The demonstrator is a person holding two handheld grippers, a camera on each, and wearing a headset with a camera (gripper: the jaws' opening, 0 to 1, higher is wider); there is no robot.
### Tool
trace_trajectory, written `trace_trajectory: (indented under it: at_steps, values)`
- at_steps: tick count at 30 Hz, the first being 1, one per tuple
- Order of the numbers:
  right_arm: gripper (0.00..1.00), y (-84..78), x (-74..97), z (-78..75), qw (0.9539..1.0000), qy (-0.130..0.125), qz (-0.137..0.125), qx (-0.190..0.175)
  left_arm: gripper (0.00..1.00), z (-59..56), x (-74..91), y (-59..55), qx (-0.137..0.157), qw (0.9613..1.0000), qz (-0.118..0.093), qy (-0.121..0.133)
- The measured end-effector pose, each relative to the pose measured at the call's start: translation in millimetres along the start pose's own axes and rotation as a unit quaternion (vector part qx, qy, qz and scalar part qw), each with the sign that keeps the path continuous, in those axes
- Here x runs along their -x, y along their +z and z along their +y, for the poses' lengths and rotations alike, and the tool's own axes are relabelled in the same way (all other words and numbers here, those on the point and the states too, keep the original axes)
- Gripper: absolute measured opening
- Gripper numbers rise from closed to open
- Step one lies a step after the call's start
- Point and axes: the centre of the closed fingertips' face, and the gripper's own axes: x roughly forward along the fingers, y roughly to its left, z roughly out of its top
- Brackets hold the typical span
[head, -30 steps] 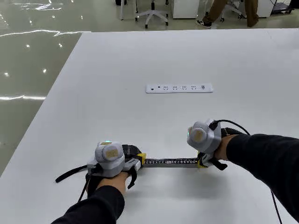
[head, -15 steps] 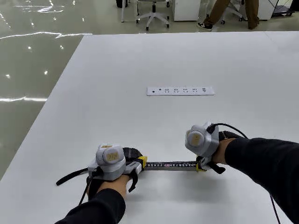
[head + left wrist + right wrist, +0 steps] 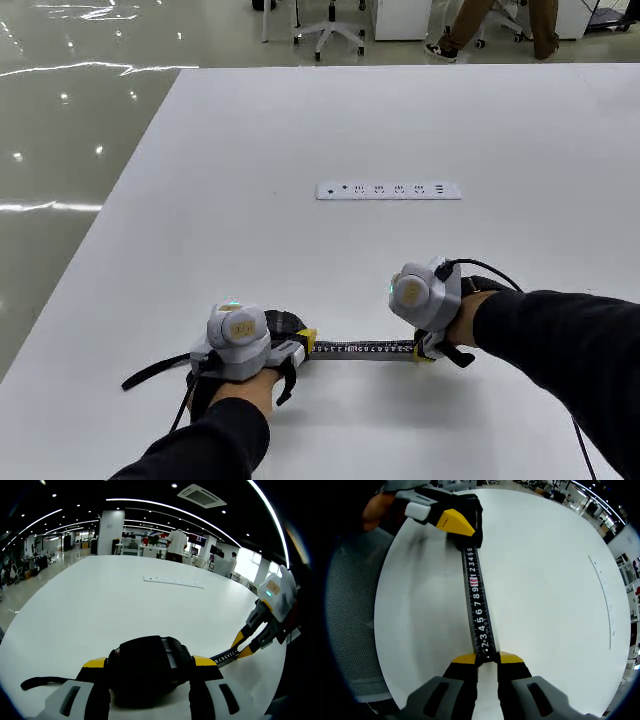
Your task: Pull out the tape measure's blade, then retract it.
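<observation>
The tape measure [image 3: 150, 667] sits near the desk's [image 3: 380, 120] 7 o'clock edge, clamped in the left gripper [image 3: 288, 345]. Its blade [image 3: 476, 605] has shortened: the right gripper [image 3: 485, 658], pinching the tip at 3 o'clock, has moved inward, so retraction looks underway.

Black tape measure [image 3: 150, 665], white-numbered black blade [image 3: 478, 605]
</observation>
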Motion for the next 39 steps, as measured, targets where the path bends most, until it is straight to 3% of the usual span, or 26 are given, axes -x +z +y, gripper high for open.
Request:
trace_trajectory:
  at_steps: [39]
  values:
    - [0.09, 22.4, -3.6, 2.9, 0.9999, 0.002, -0.007, 0.012, 0.60, 0.4, 0.1, 0.2, 0.002, 1.0000, -0.002, 0.000]
